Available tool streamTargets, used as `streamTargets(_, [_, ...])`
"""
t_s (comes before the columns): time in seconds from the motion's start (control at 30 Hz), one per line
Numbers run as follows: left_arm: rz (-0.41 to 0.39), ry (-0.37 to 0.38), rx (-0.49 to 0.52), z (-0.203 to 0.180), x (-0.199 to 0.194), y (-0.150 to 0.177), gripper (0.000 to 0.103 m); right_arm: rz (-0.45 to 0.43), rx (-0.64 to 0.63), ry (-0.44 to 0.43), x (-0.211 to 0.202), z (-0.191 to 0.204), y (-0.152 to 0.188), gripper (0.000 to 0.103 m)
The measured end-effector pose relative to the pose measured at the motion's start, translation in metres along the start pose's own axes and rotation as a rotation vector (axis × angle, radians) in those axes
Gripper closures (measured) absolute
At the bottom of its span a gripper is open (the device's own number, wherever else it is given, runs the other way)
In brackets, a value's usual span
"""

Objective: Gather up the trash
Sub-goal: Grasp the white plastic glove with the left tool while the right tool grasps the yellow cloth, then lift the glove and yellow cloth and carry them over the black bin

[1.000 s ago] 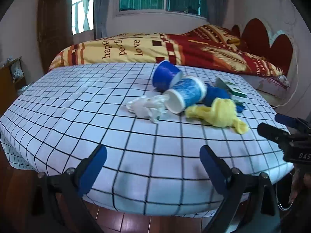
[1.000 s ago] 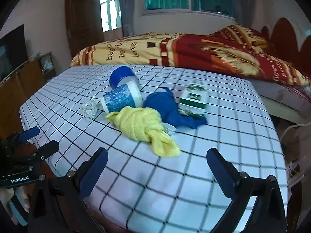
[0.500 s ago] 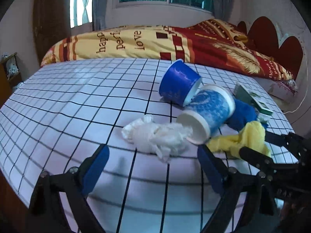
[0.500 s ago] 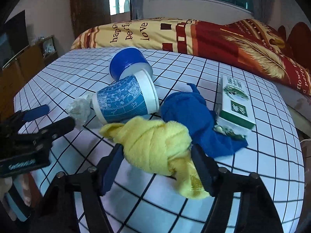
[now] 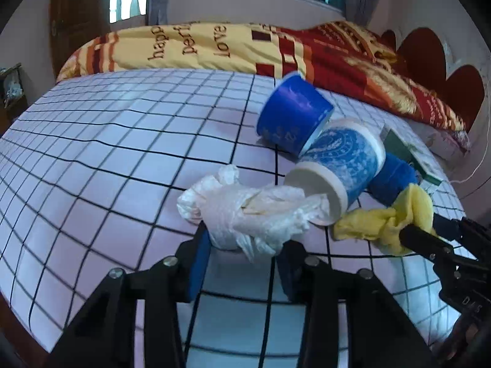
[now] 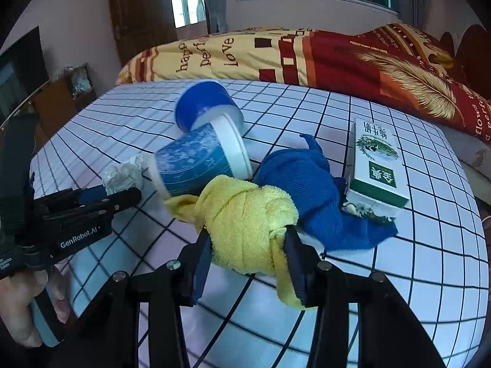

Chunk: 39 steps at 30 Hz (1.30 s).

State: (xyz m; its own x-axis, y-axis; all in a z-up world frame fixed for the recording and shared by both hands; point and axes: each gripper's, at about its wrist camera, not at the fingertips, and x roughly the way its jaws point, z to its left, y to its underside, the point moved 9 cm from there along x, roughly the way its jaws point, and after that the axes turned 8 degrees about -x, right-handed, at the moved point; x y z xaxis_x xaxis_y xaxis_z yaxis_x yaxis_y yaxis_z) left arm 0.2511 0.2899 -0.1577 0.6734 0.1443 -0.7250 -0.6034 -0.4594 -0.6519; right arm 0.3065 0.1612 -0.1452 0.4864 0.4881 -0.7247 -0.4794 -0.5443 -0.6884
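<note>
On the checked surface [image 5: 92, 159] at the foot of the bed [image 6: 307, 58] we find the trash heaped together. Our left gripper [image 5: 242, 245], its jaws just drawn in, pinches the crumpled white plastic glove [image 5: 245, 211] between its blue pads. Our right gripper [image 6: 248, 251], likewise just closing, clamps the knotted yellow cloth [image 6: 245, 220] on both sides. The glove's far end touches the white rim of a patterned paper cup [image 5: 343, 165] lying on its side; a dark blue cup [image 5: 291, 116] lies tipped against that cup from behind. Beside the yellow cloth we note a blue cloth [image 6: 300, 184], with a green-and-white carton [image 6: 374, 165] resting on its right edge.
</note>
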Motion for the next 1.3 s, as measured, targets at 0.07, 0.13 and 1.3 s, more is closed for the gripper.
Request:
streamTargets(0.07, [-0.017, 0.005, -0.005, 0.001, -0.012, 0.001, 0.062, -0.021, 0.007, -0.008, -0.011, 0.002, 0.001, 0.056])
streamTargets(0.13, [-0.029, 0.009, -0.005, 0.002, -0.023, 0.005, 0.063, -0.039, 0.020, -0.015, -0.022, 0.003, 0.004, 0.056])
streamTargets(1.3, [-0.007, 0.270, 0.298, -0.202, -0.100, 0.104, 0.063, -0.128, 0.317, 0.302, -0.238, -0.151, 0.176, 0.056])
